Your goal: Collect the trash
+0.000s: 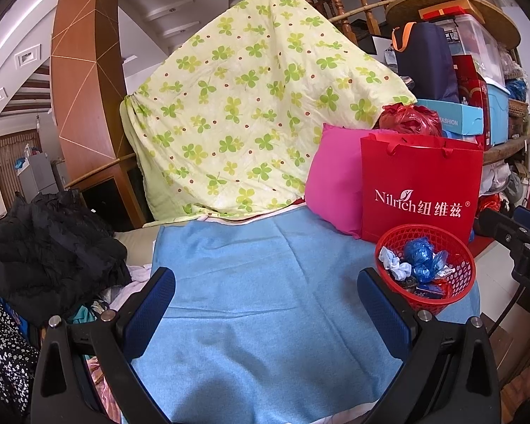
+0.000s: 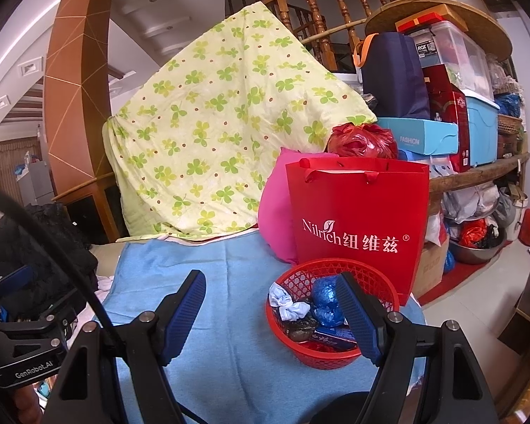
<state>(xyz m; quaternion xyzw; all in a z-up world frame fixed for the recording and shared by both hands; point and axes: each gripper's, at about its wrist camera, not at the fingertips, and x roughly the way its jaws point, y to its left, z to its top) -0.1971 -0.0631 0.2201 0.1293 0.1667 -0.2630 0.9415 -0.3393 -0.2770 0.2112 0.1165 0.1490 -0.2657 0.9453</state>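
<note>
A red plastic basket (image 1: 457,284) (image 2: 293,349) sits on a blue cloth (image 1: 258,282) (image 2: 222,318), at its right side. Inside lie crumpled blue plastic (image 1: 420,254) (image 2: 325,296), a white crumpled wad (image 1: 394,265) (image 2: 289,305), a dark wrapper (image 2: 300,330) and a small blue box (image 2: 335,335). My left gripper (image 1: 265,279) is open over the bare cloth, left of the basket. In the right wrist view my right gripper (image 2: 272,279) is open too, its right finger (image 2: 362,321) in front of the basket, nothing between the pads.
A red paper bag (image 1: 420,183) (image 2: 360,219) stands just behind the basket beside a pink cushion (image 1: 332,180) (image 2: 274,212). A green-patterned quilt (image 1: 251,106) (image 2: 215,134) rises behind. Dark clothes (image 1: 49,243) pile up at the left. Stacked boxes (image 2: 452,106) fill the right.
</note>
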